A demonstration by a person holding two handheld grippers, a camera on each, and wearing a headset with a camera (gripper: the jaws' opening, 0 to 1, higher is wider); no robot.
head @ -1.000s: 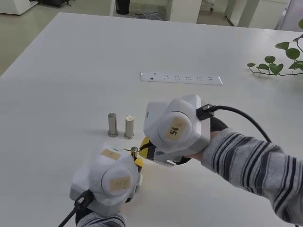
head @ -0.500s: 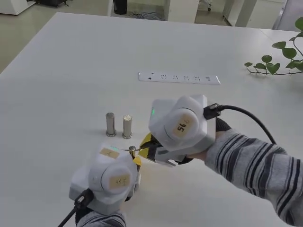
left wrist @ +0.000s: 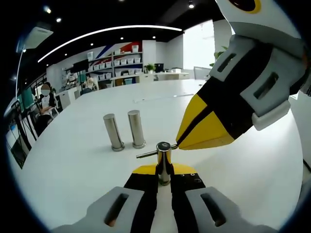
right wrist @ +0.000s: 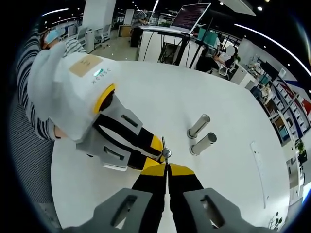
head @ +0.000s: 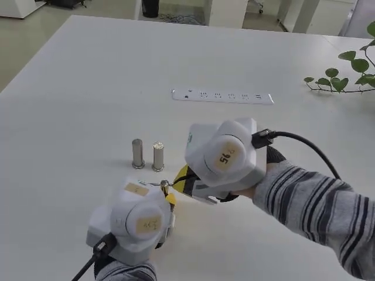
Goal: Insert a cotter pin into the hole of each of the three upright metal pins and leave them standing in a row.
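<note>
The right gripper has edged slightly toward the right edge of the desk, jaws pinched shut on a cotter pin. The left gripper clamps one upright metal pin near the front edge. Two free metal pins stand just beyond. The cotter pin seems threaded through the held pin's hole.

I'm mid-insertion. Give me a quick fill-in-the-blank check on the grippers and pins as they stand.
1. The left gripper is shut on one metal pin, while ___ other metal pins stand upright on the table beyond it.
2. The right gripper grips the cotter pin, which sticks out sideways near the held pin's ___ end.
3. Farther back, a white ___ lies flat on the table.

Missing words: two; top; power strip
</note>
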